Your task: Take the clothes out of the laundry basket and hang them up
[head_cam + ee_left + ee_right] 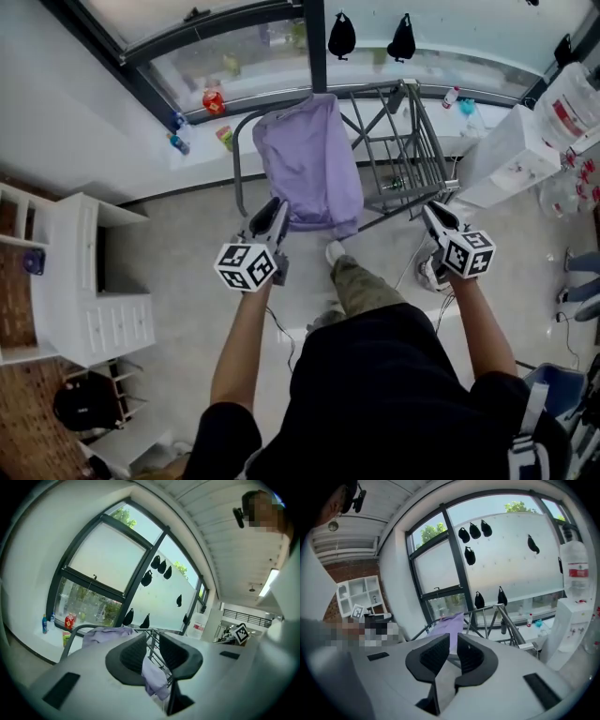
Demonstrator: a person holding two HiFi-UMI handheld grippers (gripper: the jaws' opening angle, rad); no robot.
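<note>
1. Head view alone shows the whole lilac fabric garment (309,159) draped over the grey metal drying rack (417,141), upper centre.
2. Left gripper (152,650): jaws narrowly apart, empty; garment visible beyond the slit.
3. Right gripper (453,650): likewise a slit apart, holding nothing.

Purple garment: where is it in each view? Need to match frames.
Head view: purple garment upper centre, draped over the rack's left end.
Left gripper view: lower left of centre, on the rack rail, hanging on past the jaws.
Right gripper view: centre, just above the jaws.
Shared landmark: the rack.
</note>
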